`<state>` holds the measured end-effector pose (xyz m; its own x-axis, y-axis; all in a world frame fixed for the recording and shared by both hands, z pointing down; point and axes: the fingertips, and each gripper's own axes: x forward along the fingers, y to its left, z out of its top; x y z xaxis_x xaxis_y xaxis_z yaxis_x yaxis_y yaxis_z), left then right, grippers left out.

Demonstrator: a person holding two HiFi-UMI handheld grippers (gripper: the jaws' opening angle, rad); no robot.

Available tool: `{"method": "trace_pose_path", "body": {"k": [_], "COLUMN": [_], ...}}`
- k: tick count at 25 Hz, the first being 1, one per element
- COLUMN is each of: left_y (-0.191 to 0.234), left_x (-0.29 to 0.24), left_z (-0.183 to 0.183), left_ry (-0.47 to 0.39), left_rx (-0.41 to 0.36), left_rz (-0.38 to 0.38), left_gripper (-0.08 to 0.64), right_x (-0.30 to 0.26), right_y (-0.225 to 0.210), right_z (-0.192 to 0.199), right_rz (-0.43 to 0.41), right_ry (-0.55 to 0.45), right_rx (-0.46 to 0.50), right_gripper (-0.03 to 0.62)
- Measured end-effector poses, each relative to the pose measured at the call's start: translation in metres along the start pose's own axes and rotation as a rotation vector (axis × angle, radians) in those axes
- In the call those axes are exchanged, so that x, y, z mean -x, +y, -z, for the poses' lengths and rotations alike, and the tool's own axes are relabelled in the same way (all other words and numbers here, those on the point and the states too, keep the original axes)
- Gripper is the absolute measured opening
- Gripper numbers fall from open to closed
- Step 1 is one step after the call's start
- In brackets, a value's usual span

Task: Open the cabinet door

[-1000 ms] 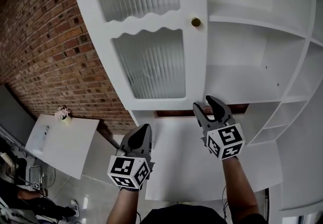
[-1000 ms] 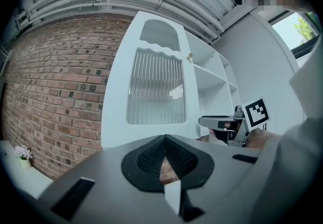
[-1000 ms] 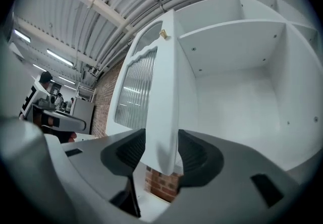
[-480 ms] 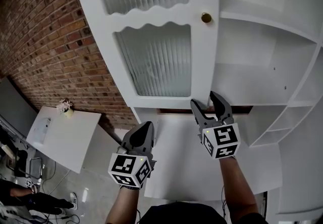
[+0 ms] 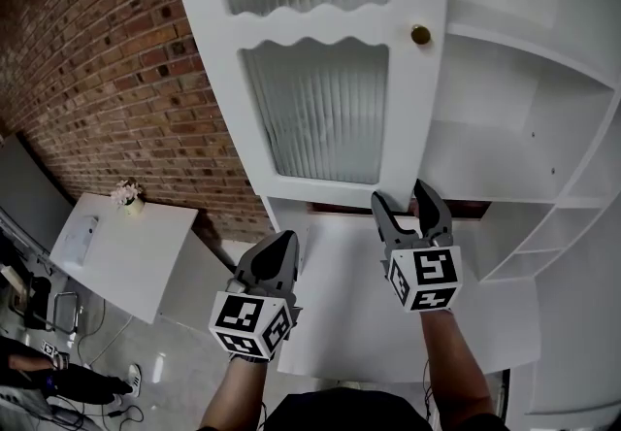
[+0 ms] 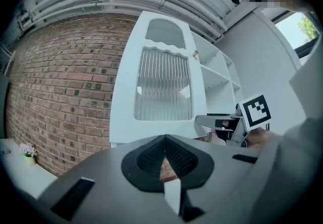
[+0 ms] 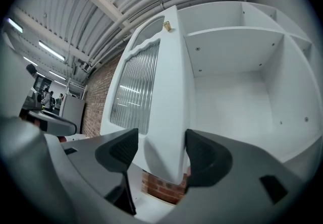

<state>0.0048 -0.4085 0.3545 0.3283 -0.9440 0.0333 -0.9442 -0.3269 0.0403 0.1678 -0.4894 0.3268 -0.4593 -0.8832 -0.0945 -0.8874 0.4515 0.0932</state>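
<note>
The white cabinet door (image 5: 320, 109) has two ribbed glass panes and a brass knob (image 5: 420, 34), and it stands swung out from the open shelves. My right gripper (image 5: 405, 194) is at the door's lower free corner. In the right gripper view the door's edge (image 7: 169, 117) stands between the jaws of that gripper (image 7: 160, 150), which are opening, and the left pad stands clear of it. My left gripper (image 5: 279, 247) hangs lower left, in front of the door's hinge side, shut with nothing in it. Its own view shows the closed tips (image 6: 165, 140) before the door (image 6: 161, 81).
The bare white shelves (image 5: 514, 128) lie open on the right, above a white counter (image 5: 359, 313). A brick wall (image 5: 97, 60) runs along the left. A white table (image 5: 107, 264) with a small flower pot (image 5: 124, 194) stands lower left.
The right gripper's jaws have spread wider around the door's lower corner. The door and knob sit further right in the head view. The left gripper has kept still.
</note>
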Motion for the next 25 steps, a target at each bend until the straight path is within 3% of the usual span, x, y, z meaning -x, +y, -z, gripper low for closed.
{"method": "trace_pose_path", "body": {"k": [8,17,25], "left_y": [0.004,0.010,0.025], "left_x": [0.014,0.033,0.061], "left_z": [0.007,0.008,0.003], "left_ry": [0.018,0.020,0.002], "left_rx": [0.014,0.010,0.013], "left_rz": [-0.022,-0.038,0.005], "left_gripper": [0.005,0.005,0.005], "right_x": [0.020,0.039,0.060], "right_y": [-0.005,0.003,0.023], "right_z": [-0.005,-0.009,-0.012], "right_rz": [-0.013,0.021,0.088], "right_ry": [-0.018,-0.037,-0.022], "right_rx": [-0.024,-0.029,-0.048], "right_gripper": [0.146,0.130,0.120]}}
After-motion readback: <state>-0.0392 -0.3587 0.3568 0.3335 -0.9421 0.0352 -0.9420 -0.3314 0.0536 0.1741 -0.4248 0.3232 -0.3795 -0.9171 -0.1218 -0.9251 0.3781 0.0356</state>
